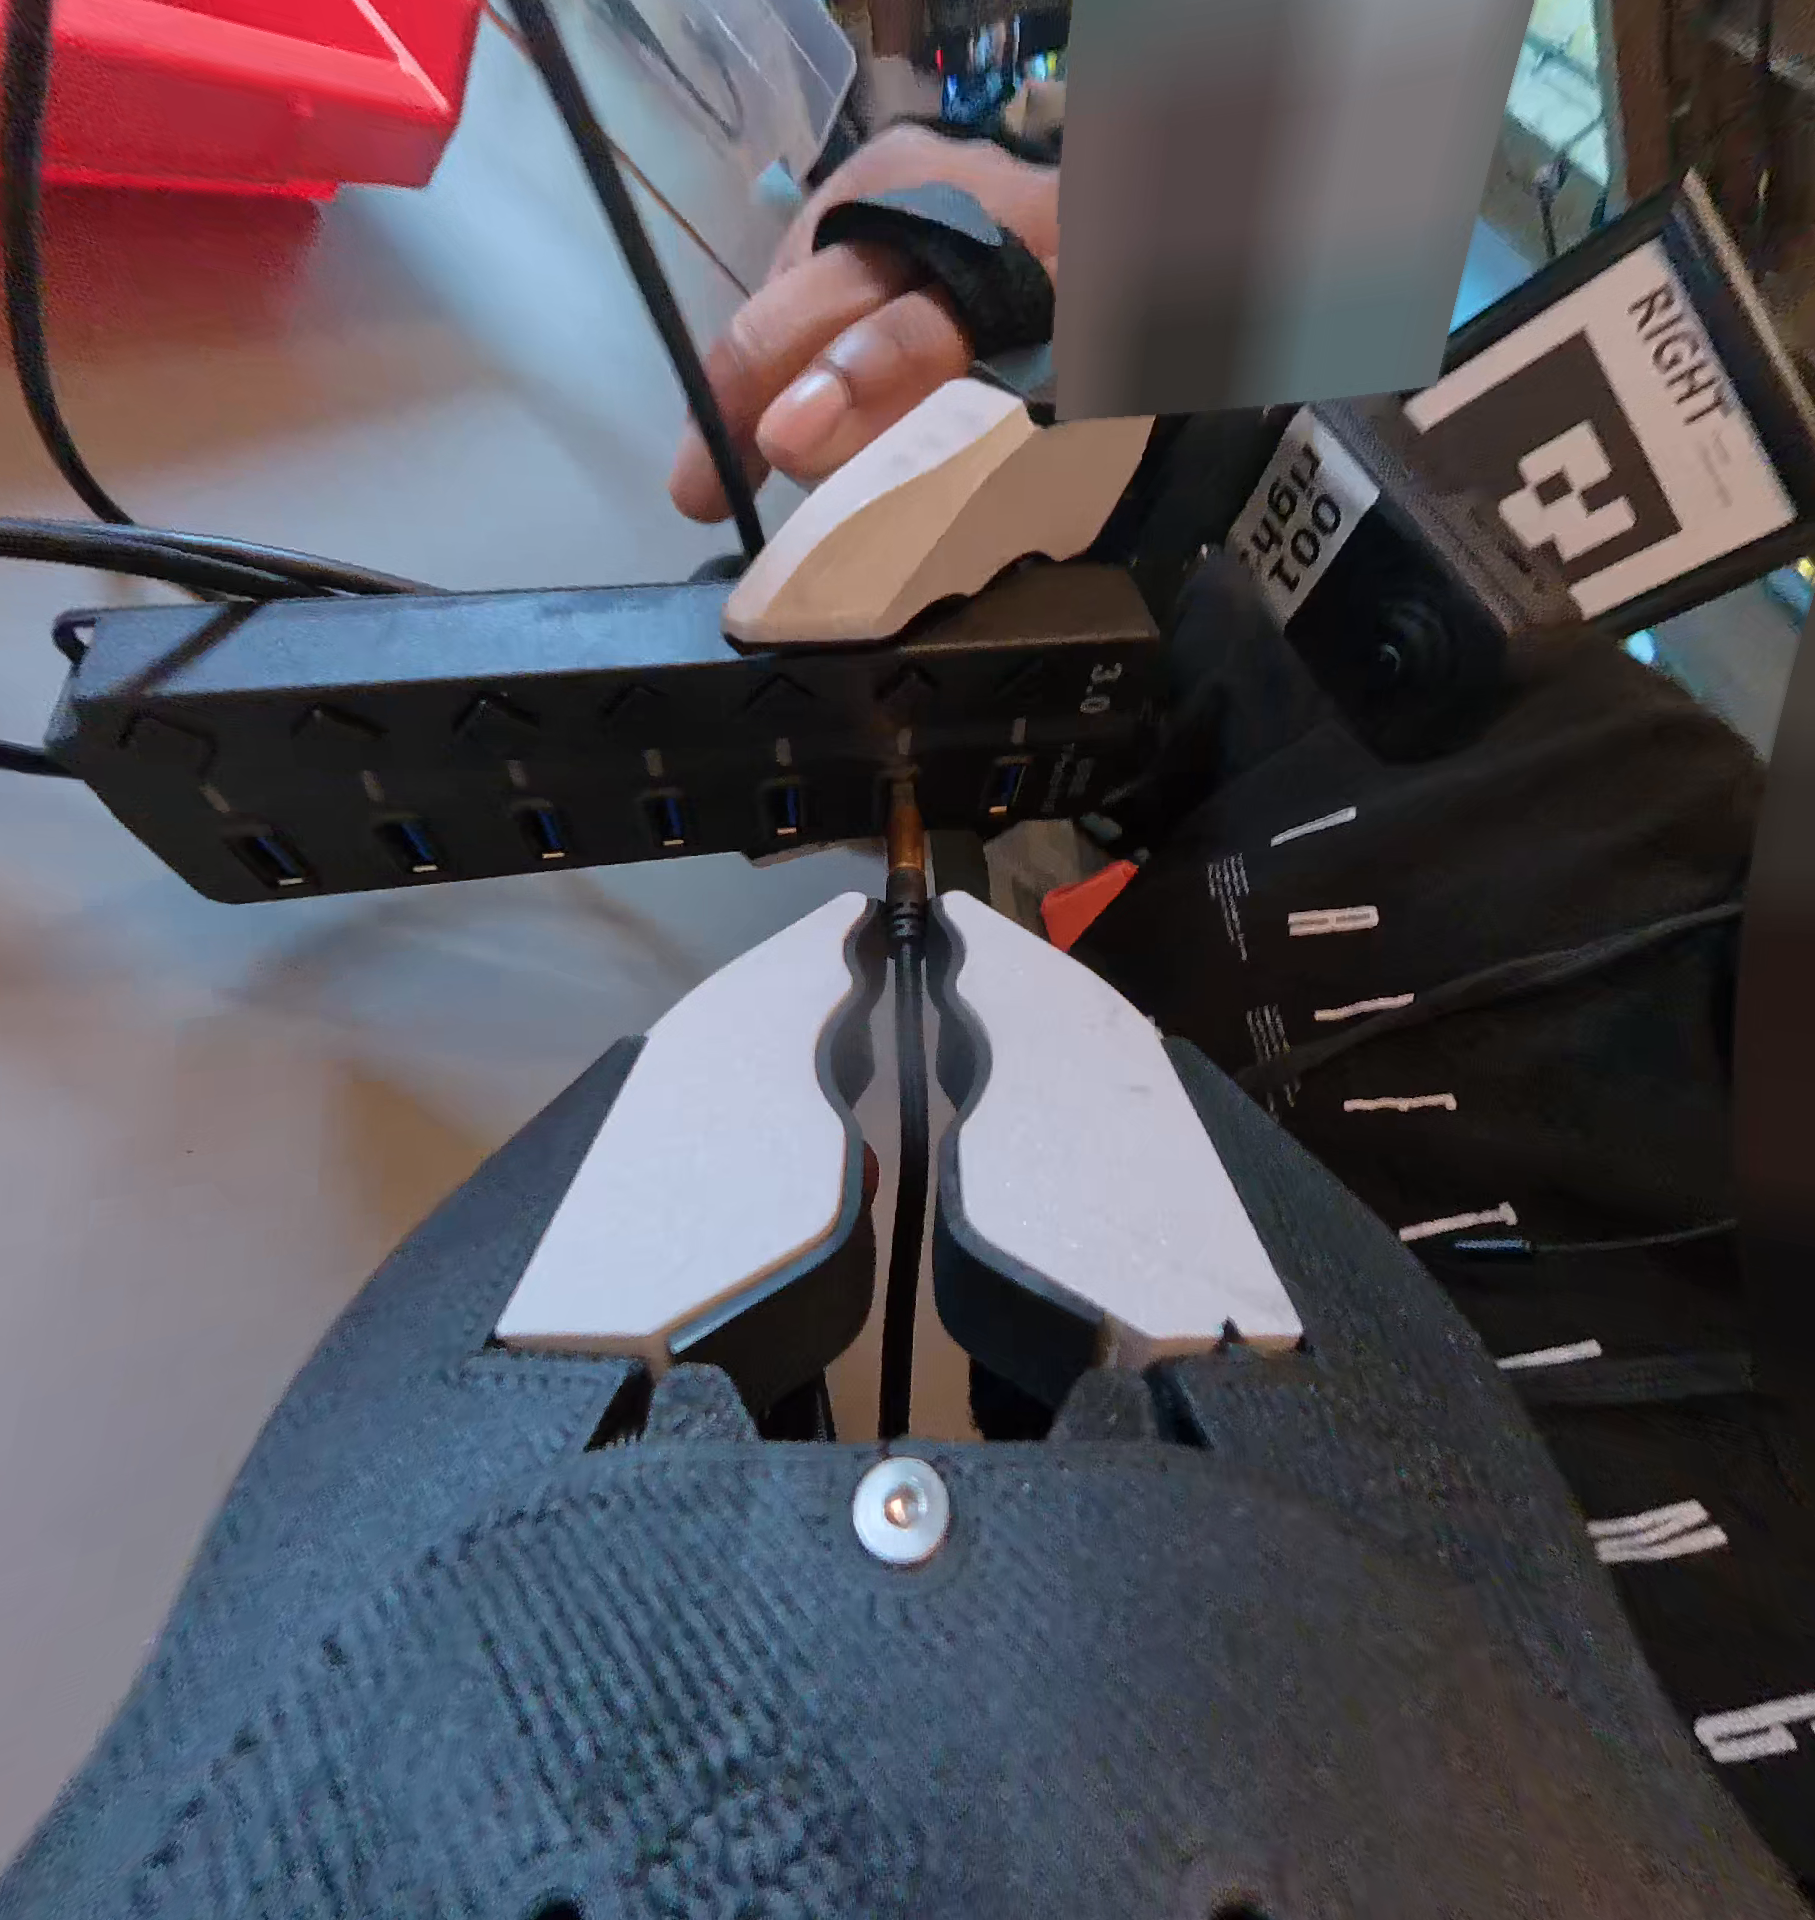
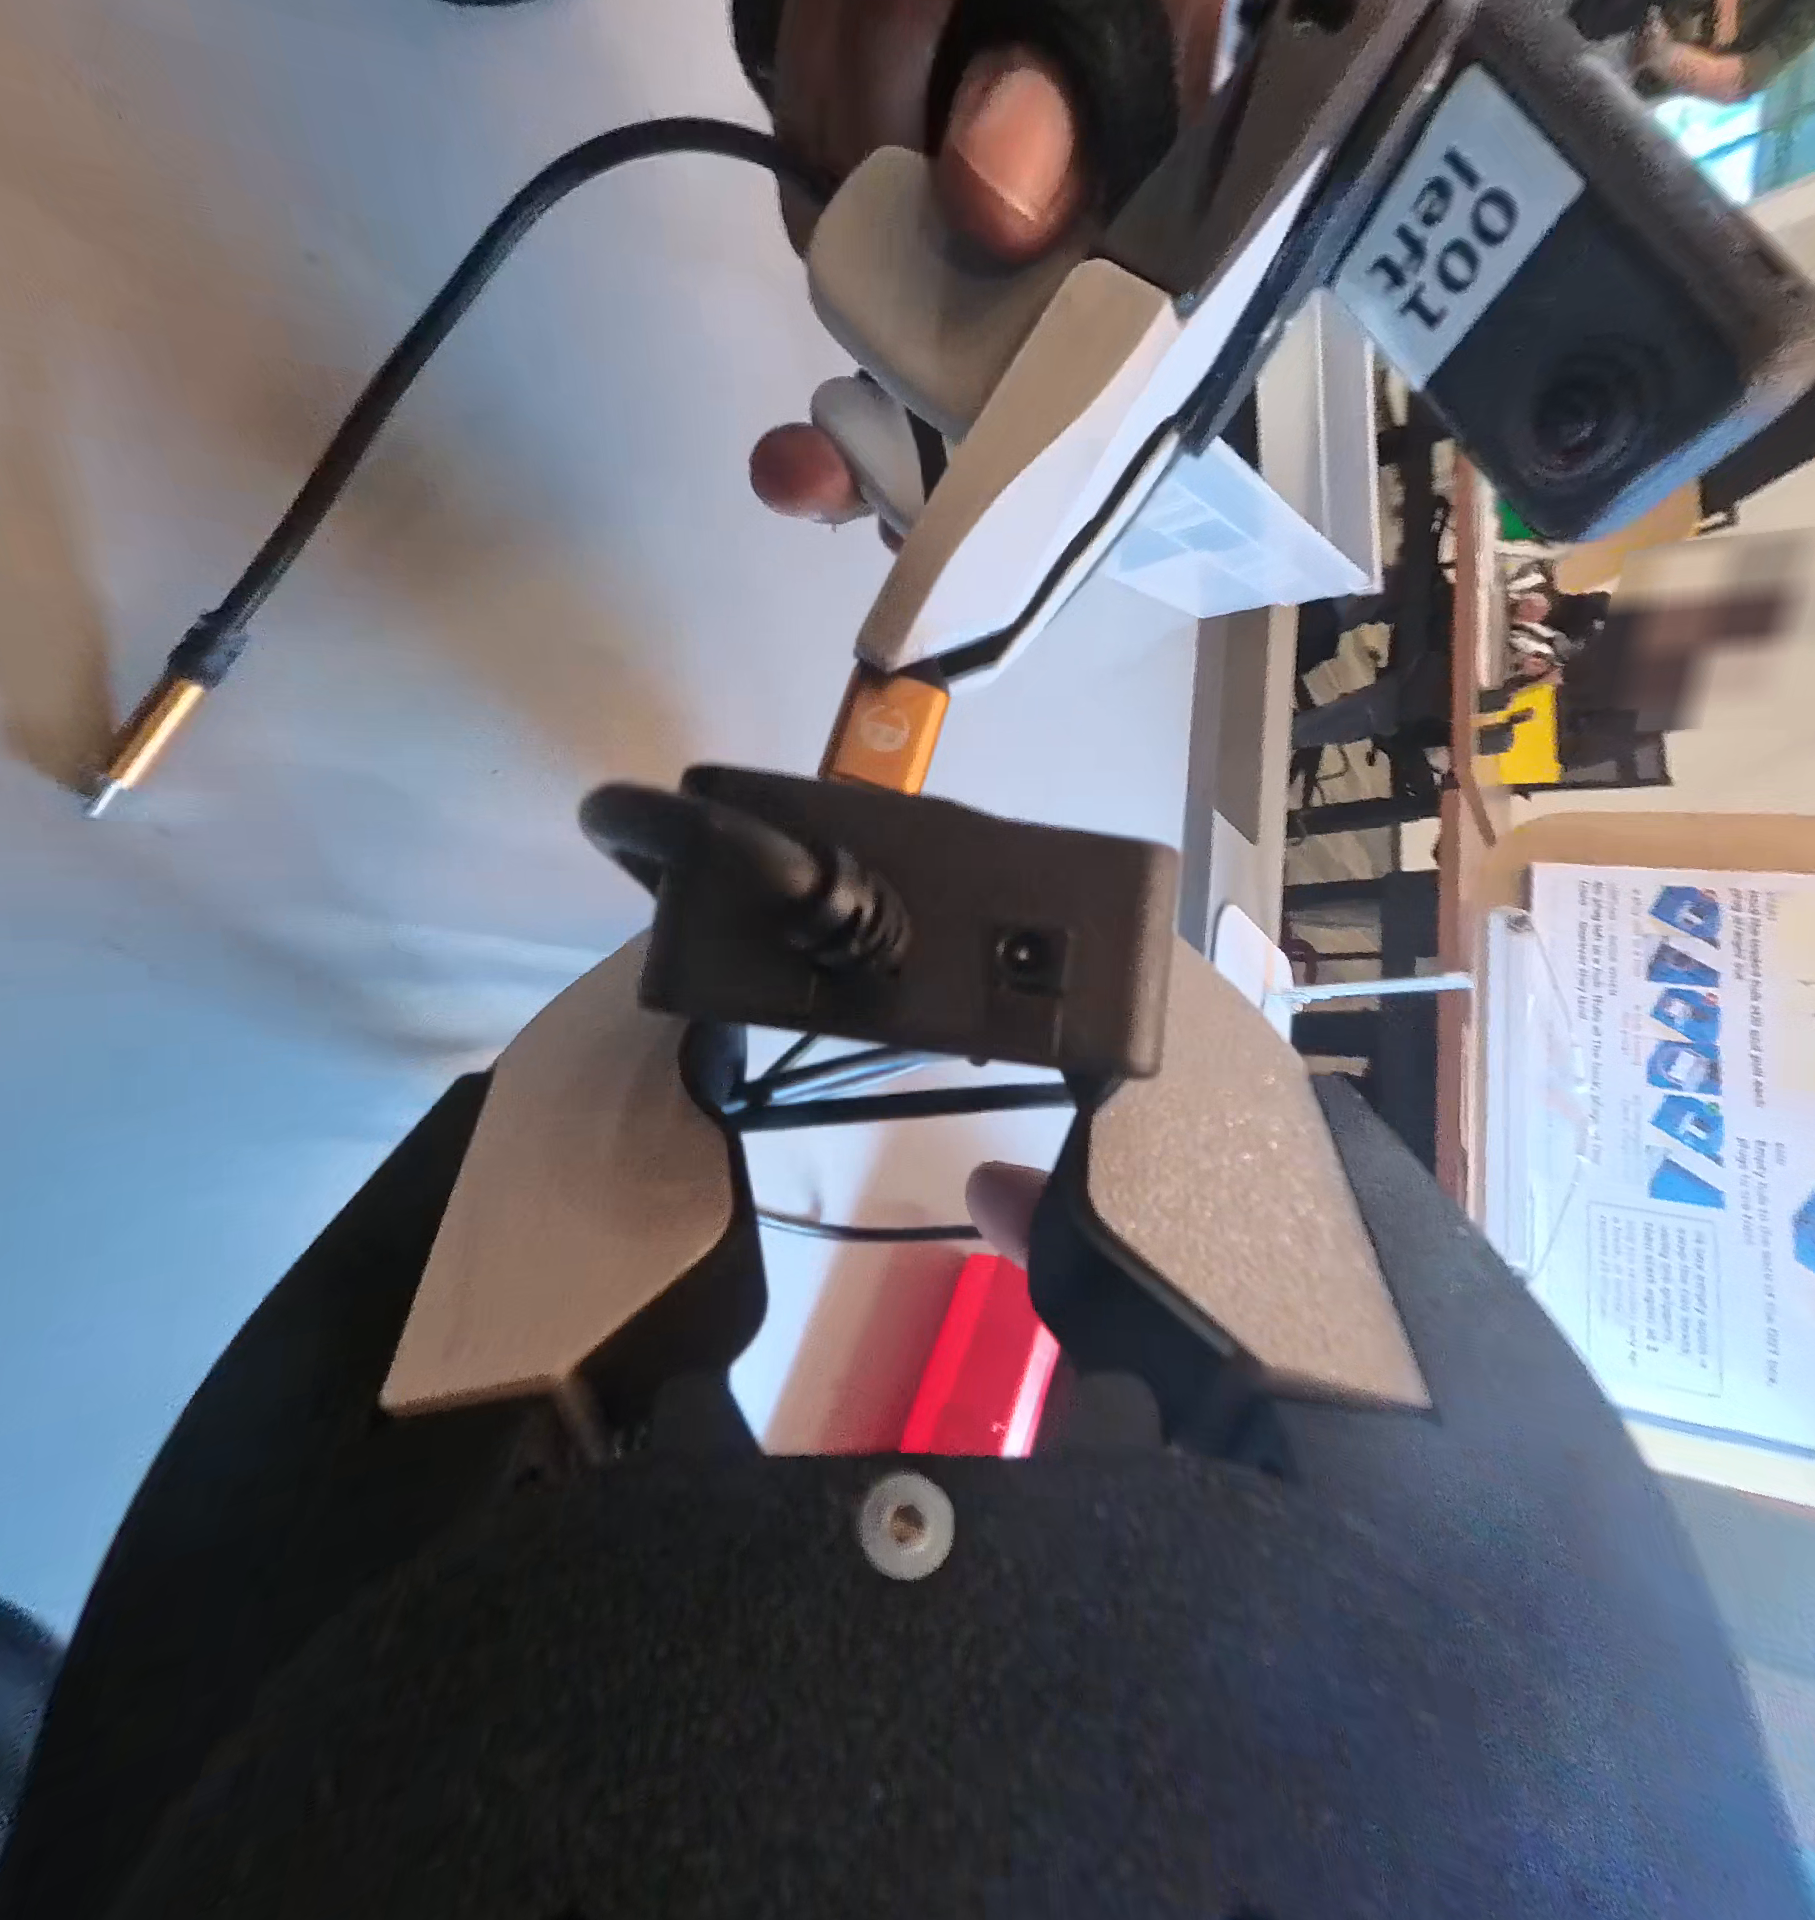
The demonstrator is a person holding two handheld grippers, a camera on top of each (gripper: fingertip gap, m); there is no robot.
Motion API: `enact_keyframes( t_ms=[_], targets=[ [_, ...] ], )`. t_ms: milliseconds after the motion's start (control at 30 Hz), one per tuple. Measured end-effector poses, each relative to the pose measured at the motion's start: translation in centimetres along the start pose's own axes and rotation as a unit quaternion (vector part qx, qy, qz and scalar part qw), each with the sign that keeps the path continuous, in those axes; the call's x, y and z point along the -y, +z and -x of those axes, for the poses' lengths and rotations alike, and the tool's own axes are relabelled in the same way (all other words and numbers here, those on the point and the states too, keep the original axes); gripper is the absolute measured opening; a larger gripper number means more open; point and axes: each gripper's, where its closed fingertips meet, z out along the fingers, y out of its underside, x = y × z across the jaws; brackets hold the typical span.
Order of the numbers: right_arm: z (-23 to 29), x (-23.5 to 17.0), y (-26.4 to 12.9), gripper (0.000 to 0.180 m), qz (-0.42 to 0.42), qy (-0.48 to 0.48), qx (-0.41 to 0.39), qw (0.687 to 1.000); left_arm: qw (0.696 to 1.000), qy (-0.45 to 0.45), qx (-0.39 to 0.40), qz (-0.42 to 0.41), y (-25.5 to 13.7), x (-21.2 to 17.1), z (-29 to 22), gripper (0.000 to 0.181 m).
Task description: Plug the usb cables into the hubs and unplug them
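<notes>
The black USB hub (image 1: 612, 748) is held clear of the tabletop (image 1: 259, 1039) at one end by the right gripper (image 2: 887, 1049), whose fingers (image 2: 1225, 1226) are closed against the hub's two sides at the end carrying the power socket and the hub's own lead. This hold appears intended to brace the body so that plug force is taken by the gripper rather than by the loose hub. The left gripper (image 1: 905, 914) is closed narrowly on the black USB cable (image 1: 905, 1091) just behind its orange plug (image 2: 887, 727), with the cable running back between the fingers (image 1: 716, 1122); the grip near the plug is judged to keep the connector stiff and in line with the port. The plug is seated in, or at the mouth of, the second port from the gripped end (how deeply it sits cannot be told). The other ports (image 1: 415, 842) in the row are seen empty. A second cable (image 2: 383, 374) with a metal-tipped end lies loose on the tabletop, well apart from the hub. Open room exists behind the left gripper along the plug axis, so a straight pull or push is unobstructed. A red bin (image 1: 196, 94) stands beyond the hub, and several dark leads trail from the hub's far end; sideways motion there would risk snagging them.
</notes>
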Motion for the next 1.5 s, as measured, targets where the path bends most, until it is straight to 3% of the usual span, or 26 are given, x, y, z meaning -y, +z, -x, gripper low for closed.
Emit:
enact_keyframes(
  t_ms=[267, 600, 700, 800, 933, 1067, 1267, 1500],
  targets=[
    [-0.7, -0.1, 0.3, 0.064, 0.031, 0.024, -0.031, 0.999, 0.998, 0.003, 0.037, -0.053, -0.2, 0.5, 0.3, 0.007],
    [-0.9, 0.1, 0.3, 0.064, 0.004, 0.030, -0.035, 0.999, 0.996, 0.026, 0.047, -0.071, 0.2, 0.5, 0.1, 0.007],
    [-1.7, 1.5, -0.5, 0.064, -0.046, 0.047, -0.039, 0.997, 0.994, 0.077, 0.018, -0.079, -0.8, 0.8, -1.6, 0.010],
    [-2.6, 2.3, -1.7, 0.063, -0.092, 0.080, -0.038, 0.992, 0.979, 0.130, 0.036, -0.153, -5.0, 2.9, -2.3, 0.024],
    [-4.2, 3.7, -3.5, 0.063, -0.180, 0.171, -0.019, 0.968, 0.957, 0.154, 0.176, -0.173, -9.8, 2.9, 2.4, 0.034],
    [-7.3, 4.2, -5.3, 0.063, -0.228, 0.217, -0.025, 0.949, 0.962, 0.106, 0.185, -0.171, -9.6, 1.3, 5.4, 0.033],
    [-17.3, -1.3, -8.8, 0.063, -0.167, 0.250, -0.097, 0.949, 0.963, 0.066, 0.176, -0.191, -9.5, 0.9, 6.7, 0.030],
    [-26.0, -14.8, -8.9, 0.063, -0.079, 0.337, -0.209, 0.915, 0.964, 0.076, 0.188, -0.173, -8.6, 0.3, 6.9, 0.029]
  ],
)
